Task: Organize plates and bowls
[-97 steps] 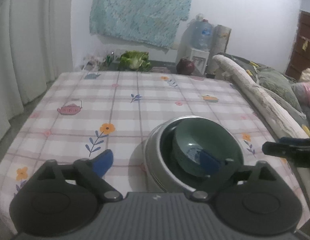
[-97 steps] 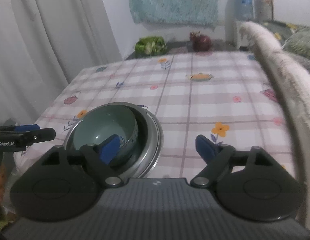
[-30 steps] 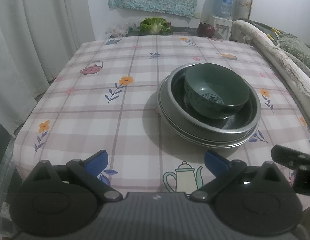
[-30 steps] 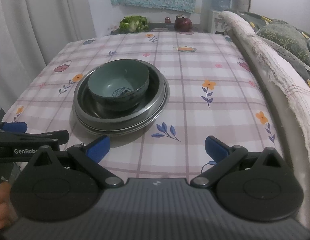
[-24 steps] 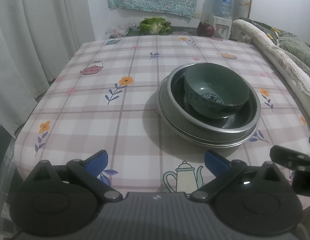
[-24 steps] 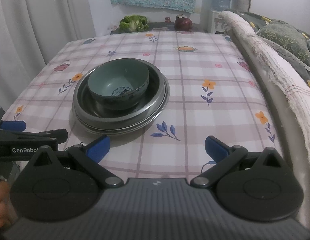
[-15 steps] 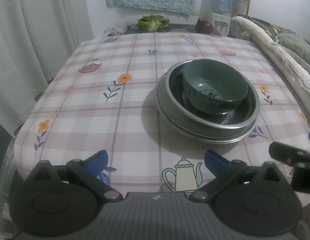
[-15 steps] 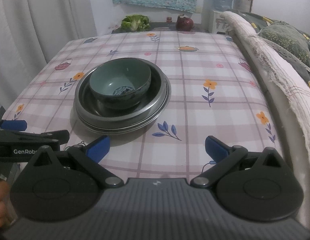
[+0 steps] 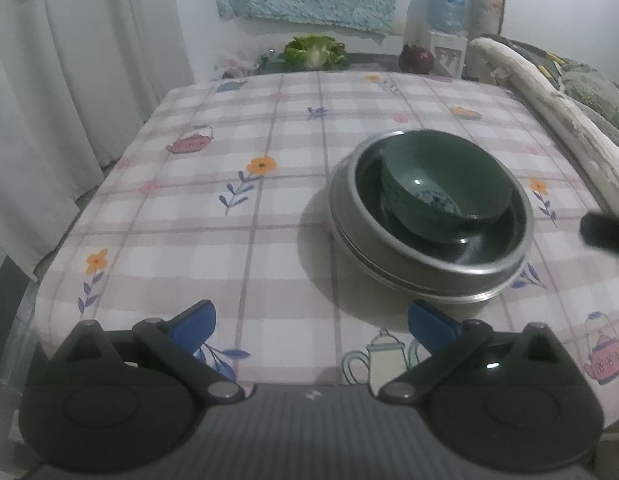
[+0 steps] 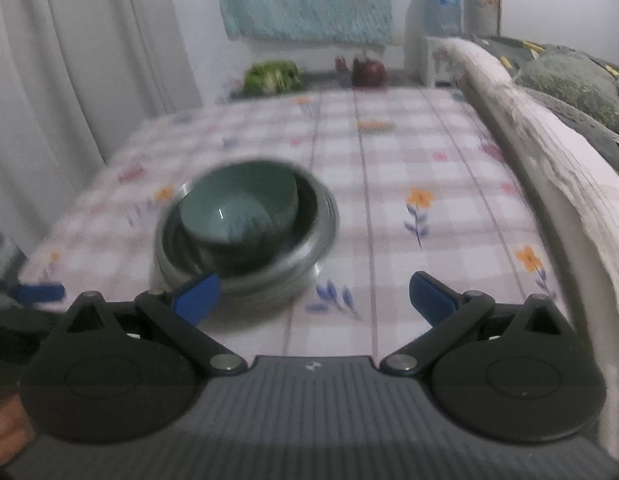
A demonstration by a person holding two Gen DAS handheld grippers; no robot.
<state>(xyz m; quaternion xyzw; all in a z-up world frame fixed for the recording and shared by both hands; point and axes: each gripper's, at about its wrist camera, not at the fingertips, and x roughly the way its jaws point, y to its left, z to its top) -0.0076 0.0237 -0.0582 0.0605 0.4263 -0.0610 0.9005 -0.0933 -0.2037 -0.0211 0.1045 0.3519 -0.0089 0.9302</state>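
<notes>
A green bowl (image 9: pixel 445 192) (image 10: pixel 237 204) sits inside a stack of grey metal plates (image 9: pixel 429 276) (image 10: pixel 309 252) on the checked tablecloth (image 9: pixel 229 200). My left gripper (image 9: pixel 311 322) hangs open above the near table edge, short of the stack and to its left, nothing between its blue fingertips (image 9: pixel 193 320). My right gripper (image 10: pixel 313 296) is also open and empty, low over the cloth just right of the stack; its left fingertip (image 10: pixel 197 292) overlaps the plates' near rim in the blurred right wrist view.
A padded sofa arm (image 10: pixel 549 168) runs along the table's right side. Curtains (image 9: pixel 69 80) hang on the left. Green vegetables (image 9: pixel 315 52), a dark red pot (image 9: pixel 415 58) and a water dispenser (image 9: pixel 445 20) stand beyond the far edge. The right gripper's tip (image 9: pixel 605 232) shows at the left view's right edge.
Both grippers have moved forward and lower toward the plate stack after pulling back from it earlier. The bowl and plates have not moved. Both grippers stay open.
</notes>
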